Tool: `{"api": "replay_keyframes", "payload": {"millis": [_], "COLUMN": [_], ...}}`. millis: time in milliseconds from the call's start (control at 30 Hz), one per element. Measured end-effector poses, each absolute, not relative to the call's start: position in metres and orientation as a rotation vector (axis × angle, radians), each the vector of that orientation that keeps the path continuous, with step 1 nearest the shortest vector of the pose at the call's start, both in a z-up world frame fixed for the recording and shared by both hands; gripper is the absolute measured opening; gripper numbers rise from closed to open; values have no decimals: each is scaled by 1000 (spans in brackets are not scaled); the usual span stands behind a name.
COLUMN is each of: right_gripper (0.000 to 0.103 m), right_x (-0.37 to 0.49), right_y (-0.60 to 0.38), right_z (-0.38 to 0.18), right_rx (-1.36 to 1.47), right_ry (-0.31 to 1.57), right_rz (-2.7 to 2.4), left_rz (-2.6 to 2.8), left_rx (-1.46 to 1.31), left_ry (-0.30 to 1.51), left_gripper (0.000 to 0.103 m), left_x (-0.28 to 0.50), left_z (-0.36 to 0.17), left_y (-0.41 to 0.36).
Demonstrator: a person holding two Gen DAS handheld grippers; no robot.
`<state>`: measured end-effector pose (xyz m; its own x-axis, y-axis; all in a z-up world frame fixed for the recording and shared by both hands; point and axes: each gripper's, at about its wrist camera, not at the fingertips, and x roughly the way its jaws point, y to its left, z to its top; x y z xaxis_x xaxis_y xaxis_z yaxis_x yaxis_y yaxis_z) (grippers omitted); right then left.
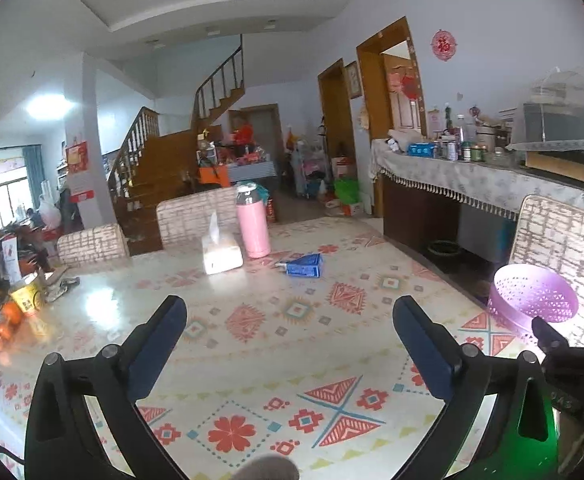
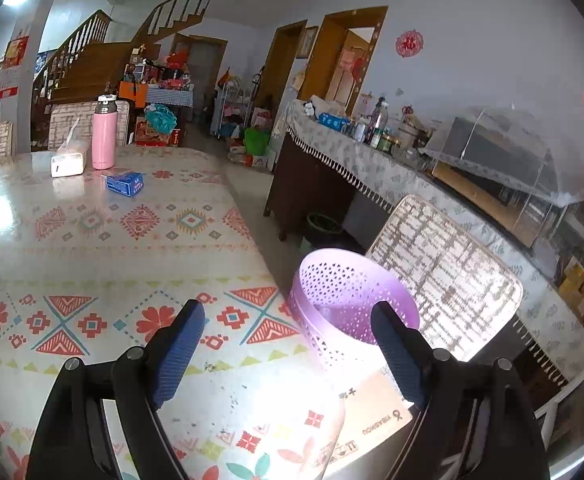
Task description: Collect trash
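1. The right tool (image 2: 288, 324) is standing wide apart over the surface (image 2: 92, 248) with its patterned glossy cloth; nothing is sitting between its blue pads.
2. Just beyond its right finger, a lilac perforated plastic basket (image 2: 348, 300) is resting at the surface's right edge, beside a checked chair back (image 2: 448, 284).
3. The left tool (image 1: 290, 320) is also spreading wide and gripping nothing, pointing across the bare patterned cloth.
4. Well ahead of both tools, a crushed blue carton (image 1: 305, 265) is lying flat near the far end of the surface.
5. Just behind it, a pink cylindrical flask (image 1: 253, 221) is standing upright, with a white tissue box (image 1: 222, 254) touching or nearly touching its left side.
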<state>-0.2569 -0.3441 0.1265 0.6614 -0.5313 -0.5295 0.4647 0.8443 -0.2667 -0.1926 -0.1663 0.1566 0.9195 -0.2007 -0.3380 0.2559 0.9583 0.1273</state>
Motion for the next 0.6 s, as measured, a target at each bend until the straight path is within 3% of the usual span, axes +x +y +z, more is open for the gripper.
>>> {"api": "replay_keyframes", "payload": {"millis": [600], "right_gripper": [88], "right_x": [-273], "right_y": [-380], "right_z": [94], "right_rx": [56], "right_ry": [687], "right_rz": [-540], "left_rz": [-345], "left_rx": [240], "left_ry": [530], "left_gripper": [103], "left_x": [-187], "left_z": [109], "left_y": [-206]}}
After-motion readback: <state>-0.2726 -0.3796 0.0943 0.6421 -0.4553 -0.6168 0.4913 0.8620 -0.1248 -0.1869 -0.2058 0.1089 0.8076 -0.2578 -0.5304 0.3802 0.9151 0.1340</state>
